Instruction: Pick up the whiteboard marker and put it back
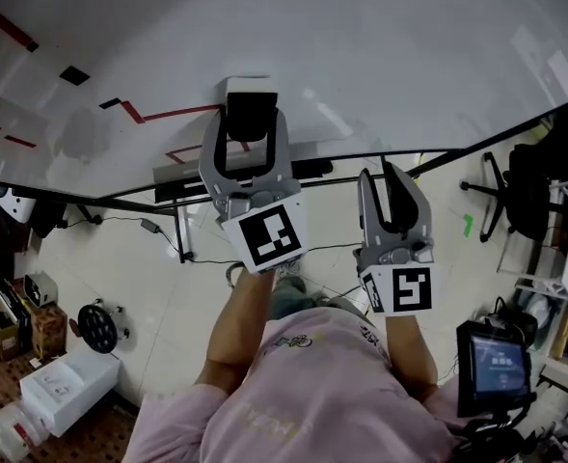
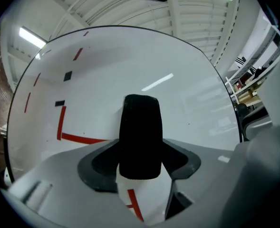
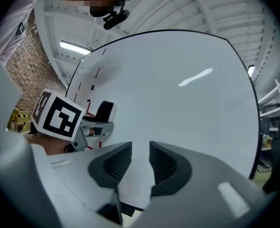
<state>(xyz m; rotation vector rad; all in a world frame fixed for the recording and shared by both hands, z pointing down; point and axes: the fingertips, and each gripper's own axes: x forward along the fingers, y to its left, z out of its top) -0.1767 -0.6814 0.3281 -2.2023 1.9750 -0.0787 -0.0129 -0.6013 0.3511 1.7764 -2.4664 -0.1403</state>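
I face a whiteboard [image 1: 380,56] marked with red lines [image 1: 173,114]. A block with a black felt face and a white back [image 1: 248,90], which looks like a board eraser, lies against the board. My left gripper [image 1: 249,123] is shut on it, one jaw on each side. In the left gripper view the black felt block [image 2: 140,127] fills the space between the pads of the left gripper [image 2: 140,161]. My right gripper [image 1: 390,186] hangs lower and to the right, its pads slightly apart and empty [image 3: 137,163]. No marker shows clearly; dark items lie on the board's ledge [image 1: 308,170].
Below the board run its black stand legs [image 1: 182,230] and floor cables [image 1: 148,225]. White boxes [image 1: 67,379] and a black disc [image 1: 97,326] sit at lower left. An office chair [image 1: 515,196] and a small screen [image 1: 494,365] stand at right.
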